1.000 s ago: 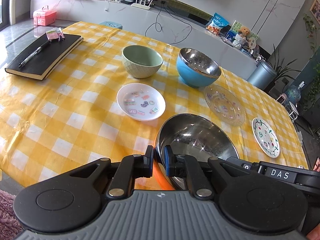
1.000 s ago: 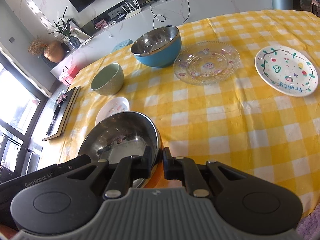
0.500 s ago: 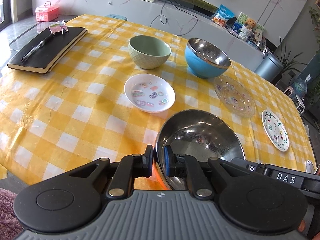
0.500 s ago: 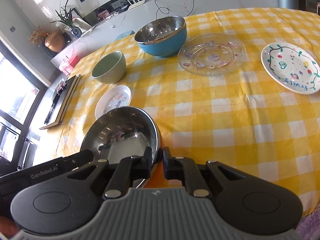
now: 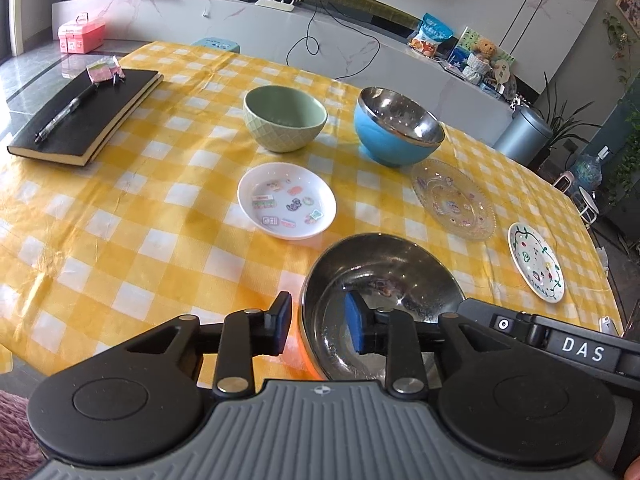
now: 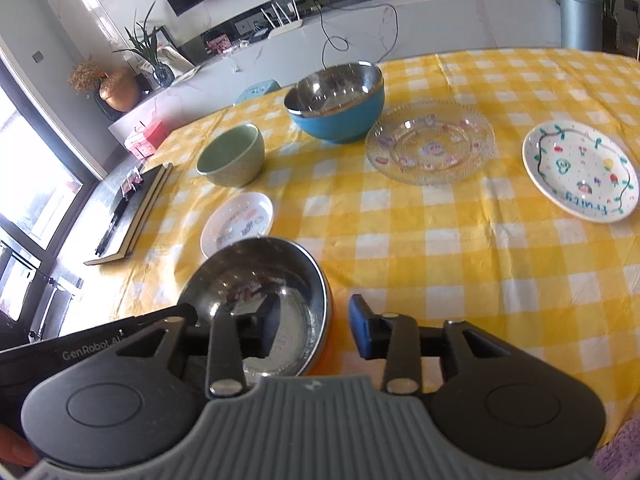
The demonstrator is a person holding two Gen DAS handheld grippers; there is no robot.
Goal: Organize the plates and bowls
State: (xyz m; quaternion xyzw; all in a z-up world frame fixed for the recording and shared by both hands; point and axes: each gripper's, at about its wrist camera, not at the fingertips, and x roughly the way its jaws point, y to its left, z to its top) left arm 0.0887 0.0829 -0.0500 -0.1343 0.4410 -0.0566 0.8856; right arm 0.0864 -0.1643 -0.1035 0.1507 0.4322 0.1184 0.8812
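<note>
An orange steel-lined bowl (image 5: 380, 280) sits at the near table edge; it also shows in the right wrist view (image 6: 260, 280). My left gripper (image 5: 318, 326) is open, its jaws astride the bowl's left rim. My right gripper (image 6: 314, 326) is open, its jaws astride the right rim. Beyond stand a green bowl (image 5: 285, 118), a blue steel-lined bowl (image 5: 398, 126), a small white sticker plate (image 5: 286, 205), a clear glass plate (image 5: 454, 199) and a white painted plate (image 5: 536, 262).
The table has a yellow checked cloth (image 5: 140, 216). A black notebook (image 5: 86, 118) with a pen lies at the far left. A grey bin (image 5: 522, 134) stands beyond the table's right side.
Both grippers have opened from shut on the orange bowl's rim. The bowl now rests on the table.
</note>
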